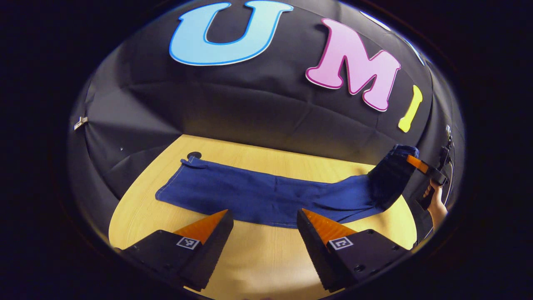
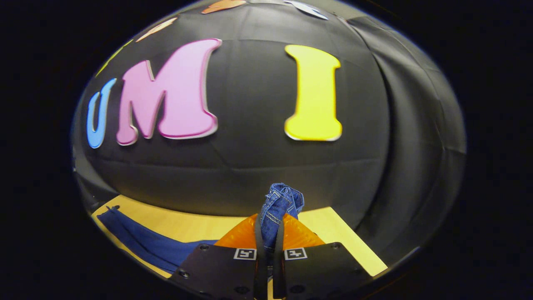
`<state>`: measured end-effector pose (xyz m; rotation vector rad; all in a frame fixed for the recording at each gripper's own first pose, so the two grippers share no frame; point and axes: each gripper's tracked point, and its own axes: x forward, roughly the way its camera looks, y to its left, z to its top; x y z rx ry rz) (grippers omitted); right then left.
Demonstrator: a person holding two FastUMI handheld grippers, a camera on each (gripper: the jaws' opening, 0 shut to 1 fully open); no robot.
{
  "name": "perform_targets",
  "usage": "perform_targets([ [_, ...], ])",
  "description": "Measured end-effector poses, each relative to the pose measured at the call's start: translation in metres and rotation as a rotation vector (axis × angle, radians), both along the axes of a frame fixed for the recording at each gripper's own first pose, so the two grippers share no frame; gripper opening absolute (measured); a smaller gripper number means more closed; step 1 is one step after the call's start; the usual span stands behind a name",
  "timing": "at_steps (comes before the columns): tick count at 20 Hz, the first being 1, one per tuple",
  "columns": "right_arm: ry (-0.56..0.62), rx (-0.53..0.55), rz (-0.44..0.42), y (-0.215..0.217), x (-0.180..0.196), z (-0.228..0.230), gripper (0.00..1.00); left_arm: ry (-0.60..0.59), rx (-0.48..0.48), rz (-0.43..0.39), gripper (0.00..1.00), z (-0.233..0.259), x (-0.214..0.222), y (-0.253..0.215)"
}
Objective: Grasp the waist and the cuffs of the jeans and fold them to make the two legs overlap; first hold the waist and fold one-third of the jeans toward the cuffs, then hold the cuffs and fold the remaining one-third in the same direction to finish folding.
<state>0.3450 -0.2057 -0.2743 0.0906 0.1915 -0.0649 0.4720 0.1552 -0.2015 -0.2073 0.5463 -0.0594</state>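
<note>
Right gripper (image 2: 266,233) clamped on the lifted waist (image 2: 280,201), jeans (image 1: 266,196) stretching along the table (image 1: 137,216) toward the far cuffs (image 1: 187,163), left gripper (image 1: 264,225) wide open, empty, nearer mid-leg.

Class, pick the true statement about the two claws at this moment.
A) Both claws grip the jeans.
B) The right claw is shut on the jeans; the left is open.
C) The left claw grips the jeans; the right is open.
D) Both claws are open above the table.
B: the right claw pinches a bunch of the jeans between both fingers, while the left claw hangs open above the table.
</note>
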Motion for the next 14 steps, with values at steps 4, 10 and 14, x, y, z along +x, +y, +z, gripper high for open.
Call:
perform_targets([
  [4,-0.060,-0.046,0.163,0.003,-0.022,-0.019,0.09,0.008,-0.042,0.048,0.96,-0.012,-0.017,0.020],
  [10,-0.008,-0.076,0.329,-0.037,-0.020,-0.097,0.09,-0.015,-0.106,0.145,0.96,-0.032,-0.026,0.058],
  [14,0.016,-0.114,0.408,-0.069,-0.045,-0.137,0.09,-0.041,-0.139,0.206,0.96,-0.046,-0.017,0.083],
])
